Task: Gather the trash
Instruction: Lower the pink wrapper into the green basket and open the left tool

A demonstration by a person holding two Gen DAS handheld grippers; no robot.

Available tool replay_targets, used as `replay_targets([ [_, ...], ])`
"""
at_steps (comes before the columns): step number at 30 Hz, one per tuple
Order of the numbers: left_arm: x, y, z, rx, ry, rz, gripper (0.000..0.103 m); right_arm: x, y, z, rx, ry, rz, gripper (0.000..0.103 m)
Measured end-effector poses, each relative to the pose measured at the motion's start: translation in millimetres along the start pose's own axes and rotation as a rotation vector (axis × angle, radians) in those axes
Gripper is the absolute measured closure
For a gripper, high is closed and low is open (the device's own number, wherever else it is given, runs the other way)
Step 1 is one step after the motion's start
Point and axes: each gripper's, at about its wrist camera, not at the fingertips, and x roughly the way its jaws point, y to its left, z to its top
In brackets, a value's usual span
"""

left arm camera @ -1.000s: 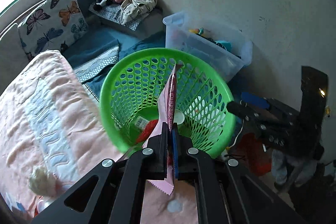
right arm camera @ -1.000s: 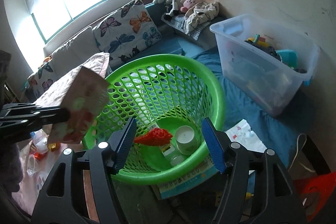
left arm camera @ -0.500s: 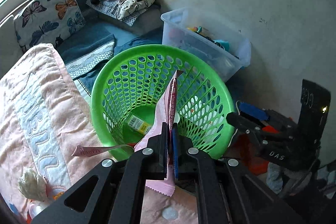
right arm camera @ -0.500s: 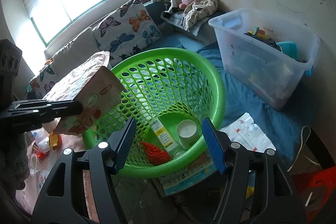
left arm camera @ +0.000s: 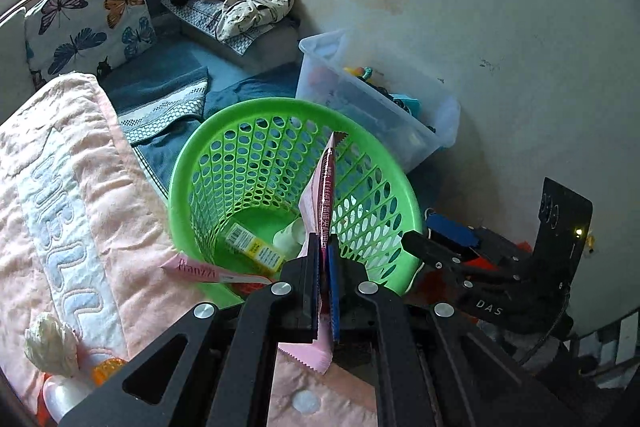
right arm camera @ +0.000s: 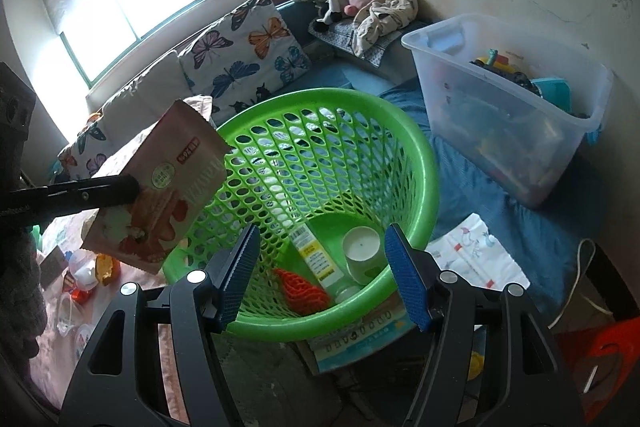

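Now pinching a pink snack pouch [left arm camera: 320, 195] flat in the shut left gripper [left arm camera: 325, 247], holding it edge-on toward the camera and pointing its sealed top over the green basket [left arm camera: 180, 179]. Keeping the right gripper [right arm camera: 323, 233] parted and empty, hovering above the near rim of the basket with nothing between its blue pads. Seeing, against a second ago, the pouch carried nearer to the left rim in the right wrist view, and the orange net [right arm camera: 300, 287] slid down to the near side of the basket floor, baring a yellow tube [right arm camera: 316, 259] beside the white cup [right arm camera: 362, 247]; judging from that a drop into the basket coming close but not yet done. Noticing also a second pink wrapper [left arm camera: 200, 269] lying on the pink blanket [left arm camera: 60, 187] against the basket wall, likely waiting for collection. Failing to tell whether the pouch is hanging inside the rim or just outside it; losing its lower end behind the gripper, and part of the basket floor behind the pouch.
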Motion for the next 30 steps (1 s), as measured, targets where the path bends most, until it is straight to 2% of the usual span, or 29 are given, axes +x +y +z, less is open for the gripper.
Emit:
replay_targets([
  [8,-10.8,-0.3,-2.5,0.004,-0.017,-0.017,0.098,-0.8,1.8,0.5,-0.004,-0.003,-0.002,0.038],
  [13,-23.2,-17.9,6.2,0.066,-0.073,-0.045,0.098,-1.6,0.9,-0.4,0.001,-0.001,-0.008,0.038],
  [23,-28.8,-32.3,28.7,0.079,-0.147,-0.1,0.099,-6.6,-5.8,0.0,0.013,-0.012,-0.019,0.038],
  [27,-22.5,-42.6,30.9,0.115,-0.129,-0.056,0.098,-7.1,-6.7,-1.1,0.017,-0.01,-0.019,0.038],
  [30,-7.6,-35.3,25.5,0.087,-0.073,-0.032,0.096,-8.5,-6.7,-1.9,0.016,-0.009,-0.018,0.038],
])
